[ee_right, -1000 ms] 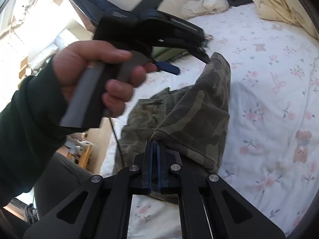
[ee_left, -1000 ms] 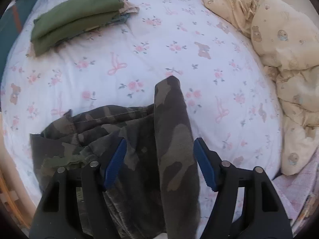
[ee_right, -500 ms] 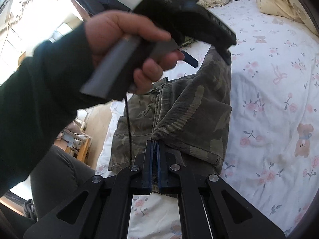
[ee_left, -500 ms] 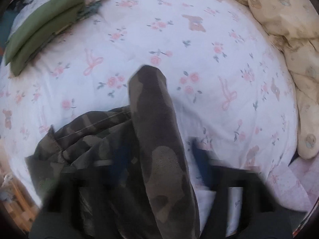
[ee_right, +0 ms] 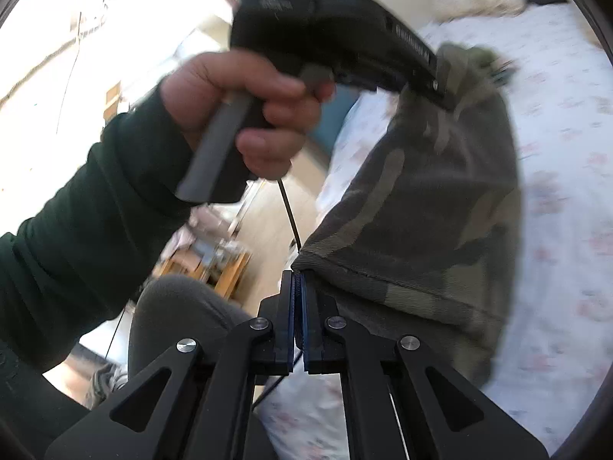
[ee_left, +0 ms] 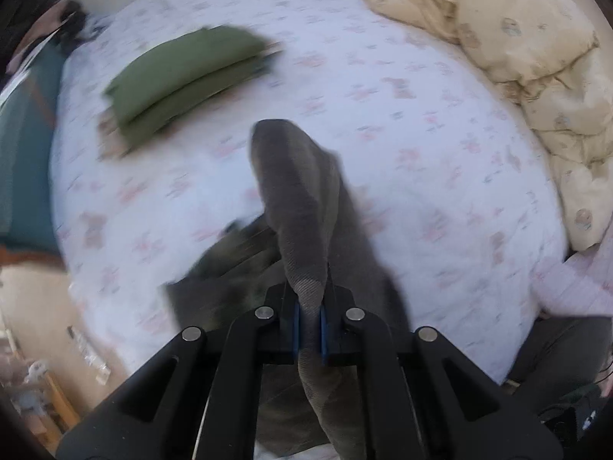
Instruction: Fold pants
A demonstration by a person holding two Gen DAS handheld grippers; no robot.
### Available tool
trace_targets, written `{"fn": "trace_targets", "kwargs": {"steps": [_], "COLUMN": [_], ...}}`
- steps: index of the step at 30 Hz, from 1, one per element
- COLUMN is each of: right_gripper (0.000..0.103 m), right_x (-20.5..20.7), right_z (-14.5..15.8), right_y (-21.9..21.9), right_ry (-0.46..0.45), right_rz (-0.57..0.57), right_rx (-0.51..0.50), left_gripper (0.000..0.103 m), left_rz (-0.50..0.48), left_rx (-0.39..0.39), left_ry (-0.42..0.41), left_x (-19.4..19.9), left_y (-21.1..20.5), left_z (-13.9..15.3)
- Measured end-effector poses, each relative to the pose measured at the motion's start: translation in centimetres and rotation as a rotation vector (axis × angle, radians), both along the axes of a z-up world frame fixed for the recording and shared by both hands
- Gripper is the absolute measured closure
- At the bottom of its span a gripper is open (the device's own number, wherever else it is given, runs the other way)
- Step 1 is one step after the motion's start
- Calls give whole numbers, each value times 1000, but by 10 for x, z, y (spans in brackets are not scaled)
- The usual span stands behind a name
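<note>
The camouflage pants [ee_left: 302, 207] hang lifted over the floral bed sheet [ee_left: 402, 122], blurred by motion. My left gripper [ee_left: 309, 326] is shut on a fold of the pants, which run forward between its blue pads. In the right wrist view the pants [ee_right: 421, 207] stretch taut from my right gripper [ee_right: 298, 314], shut on a hem corner, up to the left gripper's body [ee_right: 345, 42], held by a hand [ee_right: 245, 115] in a dark green sleeve.
A folded olive-green garment [ee_left: 184, 73] lies on the bed at the far left. A cream teddy-print duvet [ee_left: 528, 76] is piled along the right side. The bed edge, floor and wooden furniture [ee_right: 214, 264] lie to the left.
My left gripper has closed on the pants fold and lifted it; it was open around the fold before. The pants have risen off the bed. My right gripper kept its hold.
</note>
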State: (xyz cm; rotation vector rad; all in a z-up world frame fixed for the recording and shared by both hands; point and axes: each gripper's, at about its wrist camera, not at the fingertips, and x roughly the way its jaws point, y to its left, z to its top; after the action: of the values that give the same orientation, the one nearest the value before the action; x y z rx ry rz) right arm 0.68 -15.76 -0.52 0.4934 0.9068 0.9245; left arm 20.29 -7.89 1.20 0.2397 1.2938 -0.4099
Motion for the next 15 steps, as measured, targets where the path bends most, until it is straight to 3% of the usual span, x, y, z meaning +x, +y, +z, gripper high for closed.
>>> {"fn": "trace_targets", "kwargs": {"steps": [5, 9, 12, 15], "right_gripper": [101, 98, 96, 95], "right_x": [12, 16, 11, 8], "right_z": [-24, -52, -56, -35], "right_y": [78, 130, 132, 105], "right_ry": [42, 108, 149, 154], "right_rz": [104, 163, 197, 196], "right_rx": [-44, -184, -290, -321], "left_gripper": [98, 98, 98, 97], "left_rz": [152, 215, 226, 206], "left_rx": [-13, -6, -45, -105], "left_ry": [49, 132, 146, 100], "left_x": [-3, -8, -14, -19], "left_y": [99, 135, 145, 150], "left_z": [-43, -100, -114, -101]}}
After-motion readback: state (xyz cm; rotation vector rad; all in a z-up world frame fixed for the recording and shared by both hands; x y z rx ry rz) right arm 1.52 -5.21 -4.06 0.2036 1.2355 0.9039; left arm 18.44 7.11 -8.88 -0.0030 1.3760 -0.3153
